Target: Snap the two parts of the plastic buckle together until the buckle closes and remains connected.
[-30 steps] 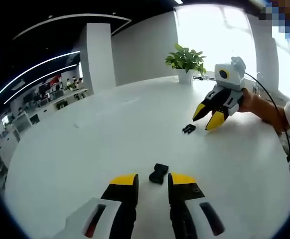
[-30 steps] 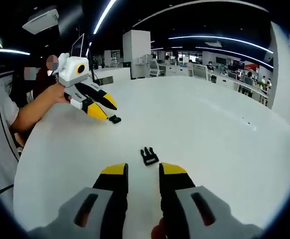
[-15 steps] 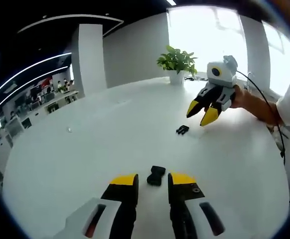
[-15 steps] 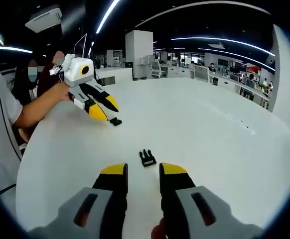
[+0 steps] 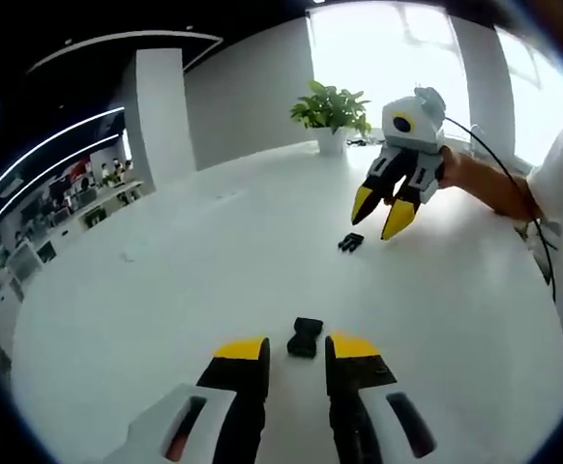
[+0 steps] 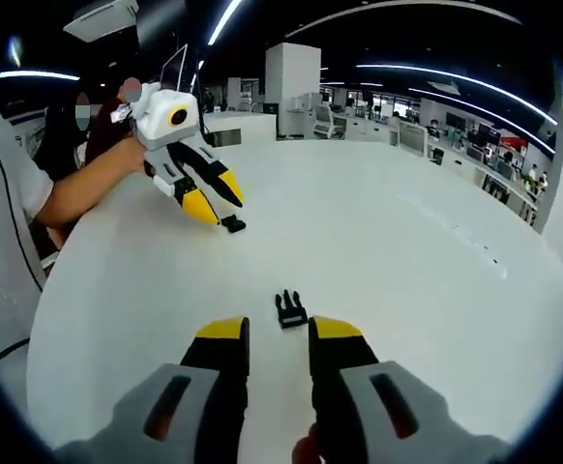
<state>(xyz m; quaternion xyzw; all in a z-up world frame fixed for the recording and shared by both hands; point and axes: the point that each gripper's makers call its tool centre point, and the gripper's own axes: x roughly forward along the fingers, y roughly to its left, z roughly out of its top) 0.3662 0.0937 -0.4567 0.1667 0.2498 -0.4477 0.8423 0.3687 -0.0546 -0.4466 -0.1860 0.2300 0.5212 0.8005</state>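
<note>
Nothing joined yet: both buckle halves lie loose on the white bench, well apart. Socket sits just ahead of the left claw, jaws parted, empty. Prong half sits just ahead of the right claw, also parted, empty. Left: grasp each, align, snap. Beyond the bench: plant, bright window, open office.

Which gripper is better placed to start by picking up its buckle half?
Neither clearly. The left gripper has the socket half lying between its open tips, and the right gripper faces the pronged half likewise.
</note>
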